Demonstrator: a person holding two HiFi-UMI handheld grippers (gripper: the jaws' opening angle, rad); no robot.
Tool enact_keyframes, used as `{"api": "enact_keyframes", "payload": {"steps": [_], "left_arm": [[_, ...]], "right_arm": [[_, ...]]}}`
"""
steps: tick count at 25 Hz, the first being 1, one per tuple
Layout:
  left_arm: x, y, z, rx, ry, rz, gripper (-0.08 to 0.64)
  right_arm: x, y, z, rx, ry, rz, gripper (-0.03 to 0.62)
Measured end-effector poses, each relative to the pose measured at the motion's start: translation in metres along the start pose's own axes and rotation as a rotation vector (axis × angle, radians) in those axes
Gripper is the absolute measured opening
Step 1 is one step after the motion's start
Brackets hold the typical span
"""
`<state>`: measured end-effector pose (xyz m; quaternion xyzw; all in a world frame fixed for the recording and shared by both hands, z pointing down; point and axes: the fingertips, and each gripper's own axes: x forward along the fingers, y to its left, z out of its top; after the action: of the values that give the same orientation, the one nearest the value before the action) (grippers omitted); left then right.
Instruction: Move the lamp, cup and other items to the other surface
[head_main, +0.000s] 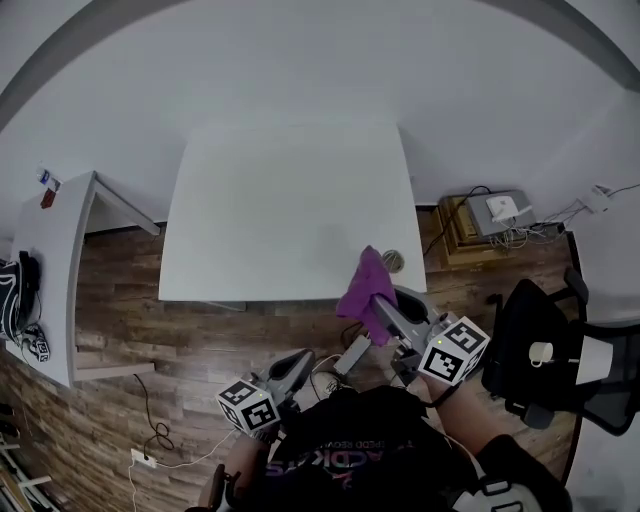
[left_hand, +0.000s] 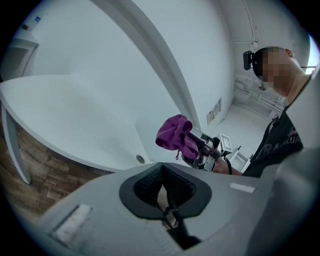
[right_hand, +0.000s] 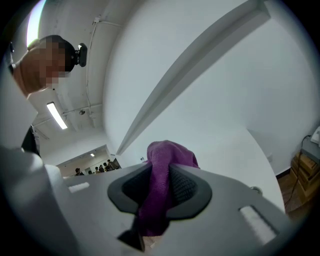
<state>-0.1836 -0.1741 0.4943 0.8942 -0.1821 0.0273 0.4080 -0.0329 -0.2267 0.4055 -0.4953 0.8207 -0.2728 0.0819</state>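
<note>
A purple cloth (head_main: 366, 283) is held clamped in the right claw (right_hand: 159, 186), above the near edge of the white tabletop (head_main: 270, 210). The left claw (left_hand: 162, 184) is closed and empty. The cloth is judged light, soft and limp; a bunched fold is best gripped.

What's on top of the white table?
On the table, a small round fitting shows near the front right corner. The purple cloth, in the right tongs, hides some edge.
</note>
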Motion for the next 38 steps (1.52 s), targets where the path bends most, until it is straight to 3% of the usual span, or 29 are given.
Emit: {"api": "enact_keyframes", "payload": {"steps": [7,19,24,29,34,38], "left_arm": [[0.073,-0.058,-0.024,0.055,0.122,-0.121,-0.002],[0.191,-0.175,-0.081,0.143,0.312,-0.24,-0.002],[0.234,-0.219,-0.129,0.157,0.374,-0.284,-0.002],[0.257,-0.251,-0.163,0.168,0.43,-0.328,-0.002],[0.259,-0.267,-0.164,0.219,0.475,-0.391,-0.002],[0.248,-0.265,-0.165,0.195,0.505,-0.432,-0.002]], "right_arm": [[-0.082,-0.009,0.02,-0.072,-0.055,-0.025,0.089],[-0.258,-0.087,0.041,0.0,-0.174,-0.201,0.089],[-0.331,-0.119,0.031,0.023,-0.191,-0.255,0.089],[-0.398,-0.142,0.014,0.061,-0.209,-0.354,0.089],[-0.442,-0.146,0.012,0.084,-0.284,-0.486,0.089],[-0.47,-0.142,-0.006,0.143,-0.341,-0.628,0.089]]}}
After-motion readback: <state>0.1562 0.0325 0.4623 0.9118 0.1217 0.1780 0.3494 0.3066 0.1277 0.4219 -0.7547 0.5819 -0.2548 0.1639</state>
